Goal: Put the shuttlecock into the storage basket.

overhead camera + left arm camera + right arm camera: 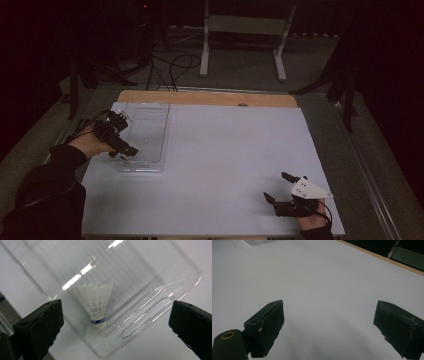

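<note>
We hold the left gripper [115, 322], jaws wide, above the white feathered shuttlecock [97, 305] standing in the clear plastic bin [175, 272]; best withdrawn straight upward, right gripper [328, 327] also agape.

- A white sheet [225, 170] covers the tabletop, its surface pale and bare across the middle and right.
- A strip of bare wood [205, 98] runs along the table's far edge, beyond the sheet.
- A white metal stand [245, 30] with two legs sits on the grey floor behind the table.
- Black cables [172, 67] loop across the floor, near the stand's left leg.
- Dark tripod legs [345, 85] rise at the right, beside the table's far corner.
</note>
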`<control>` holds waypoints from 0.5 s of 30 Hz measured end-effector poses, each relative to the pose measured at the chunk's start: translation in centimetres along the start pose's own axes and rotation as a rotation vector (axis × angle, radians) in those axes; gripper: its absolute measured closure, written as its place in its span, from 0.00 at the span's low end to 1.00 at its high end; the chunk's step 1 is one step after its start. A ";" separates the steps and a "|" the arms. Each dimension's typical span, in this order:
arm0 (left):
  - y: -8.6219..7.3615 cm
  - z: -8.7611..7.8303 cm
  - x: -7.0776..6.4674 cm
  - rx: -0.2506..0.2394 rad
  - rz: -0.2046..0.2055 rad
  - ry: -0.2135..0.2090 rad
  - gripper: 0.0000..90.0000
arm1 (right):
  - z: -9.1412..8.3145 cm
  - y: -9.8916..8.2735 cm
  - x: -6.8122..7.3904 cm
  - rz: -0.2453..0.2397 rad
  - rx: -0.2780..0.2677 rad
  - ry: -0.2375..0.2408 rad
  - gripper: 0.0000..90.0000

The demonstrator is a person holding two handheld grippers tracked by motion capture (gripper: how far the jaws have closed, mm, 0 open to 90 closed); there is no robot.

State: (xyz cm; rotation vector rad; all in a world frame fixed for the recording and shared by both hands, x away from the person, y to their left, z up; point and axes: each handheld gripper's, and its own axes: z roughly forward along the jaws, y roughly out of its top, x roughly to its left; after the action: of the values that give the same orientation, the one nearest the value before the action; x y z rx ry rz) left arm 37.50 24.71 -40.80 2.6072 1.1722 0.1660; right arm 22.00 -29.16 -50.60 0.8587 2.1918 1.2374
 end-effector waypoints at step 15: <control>1.9 -0.8 -1.7 -0.109 0.035 -0.036 0.00 | -0.1 0.0 -0.1 0.003 0.001 -0.004 0.11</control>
State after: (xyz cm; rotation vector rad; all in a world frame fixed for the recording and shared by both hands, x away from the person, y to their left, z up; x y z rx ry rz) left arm 37.55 22.47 -39.46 2.5261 1.0752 0.1840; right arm 22.00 -29.26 -50.60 0.8645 2.1890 1.2346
